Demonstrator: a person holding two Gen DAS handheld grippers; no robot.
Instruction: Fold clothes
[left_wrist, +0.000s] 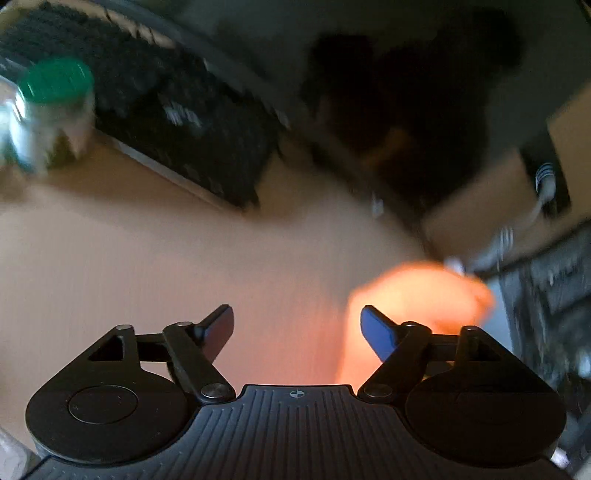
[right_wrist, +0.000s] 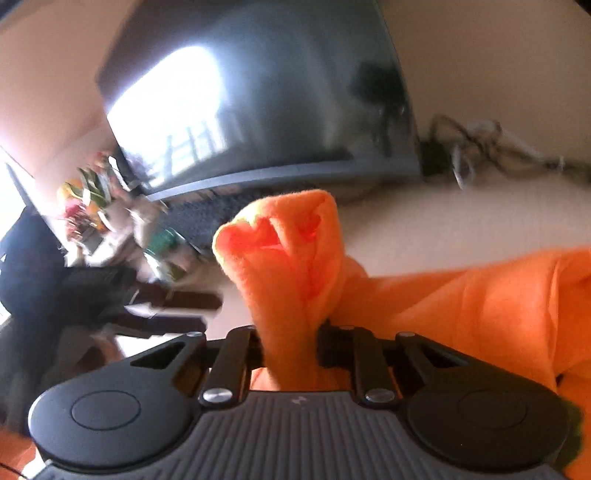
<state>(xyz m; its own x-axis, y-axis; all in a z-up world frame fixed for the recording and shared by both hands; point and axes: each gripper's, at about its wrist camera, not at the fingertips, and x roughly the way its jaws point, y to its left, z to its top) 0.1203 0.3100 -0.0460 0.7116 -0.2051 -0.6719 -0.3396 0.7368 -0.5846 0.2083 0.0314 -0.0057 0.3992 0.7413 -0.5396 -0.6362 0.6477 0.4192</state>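
An orange fleece garment (right_wrist: 480, 306) lies on the pale table. My right gripper (right_wrist: 290, 347) is shut on a bunched fold of it, which sticks up between the jaws, while the rest trails off to the right. In the left wrist view, a blurred part of the orange garment (left_wrist: 417, 295) lies just beyond my right fingertip. My left gripper (left_wrist: 297, 326) is open and empty above the bare tan table (left_wrist: 147, 258), its jaws wide apart.
A black keyboard (left_wrist: 159, 114) and a green-lidded jar (left_wrist: 51, 110) stand at the far left of the left wrist view. A large dark monitor (right_wrist: 258, 92) stands behind the cloth, with cables (right_wrist: 480, 144) to its right. Clutter (right_wrist: 103, 206) sits at the left.
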